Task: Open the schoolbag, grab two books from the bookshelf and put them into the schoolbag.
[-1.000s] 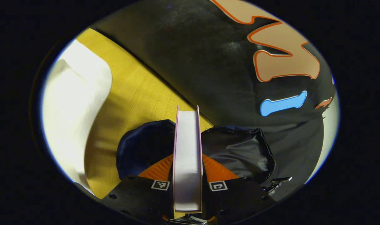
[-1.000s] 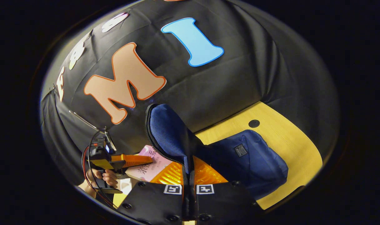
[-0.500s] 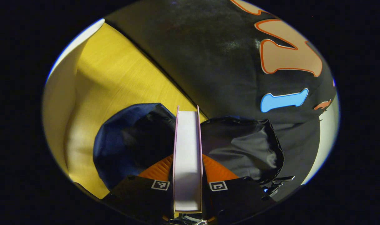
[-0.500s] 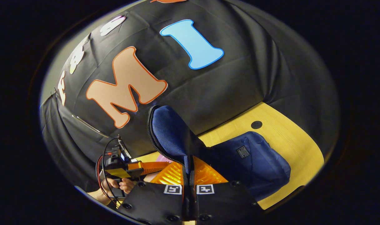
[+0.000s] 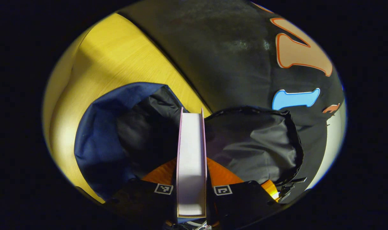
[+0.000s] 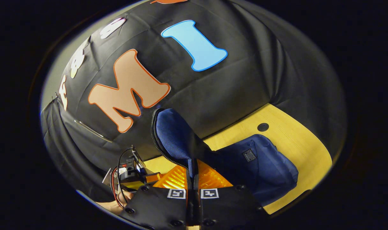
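Note:
In the left gripper view my left gripper (image 5: 191,166) is shut on a pink-covered book (image 5: 191,153), held edge-on with its white page block facing me. Its far end reaches into the open mouth of the navy schoolbag (image 5: 101,134), between the blue body and the raised flap with its dark lining (image 5: 251,143). In the right gripper view my right gripper (image 6: 193,174) is shut on the edge of the bag's blue flap (image 6: 174,137) and holds it up. The schoolbag's body (image 6: 261,166) lies on the yellow table (image 6: 296,140). The left gripper (image 6: 133,172) shows at lower left, close to the bag.
The yellow wooden table (image 5: 117,64) runs along the black cloth wall (image 5: 232,57). A small dark round hole (image 6: 262,127) sits in the tabletop beyond the bag. A hand (image 6: 117,204) holds the left gripper at the lower left of the right gripper view.
My left gripper has carried the book forward and down into the bag's opening, so the bag looms larger. The pink cover seen earlier beside the flap is now hidden. The right gripper keeps the flap raised.

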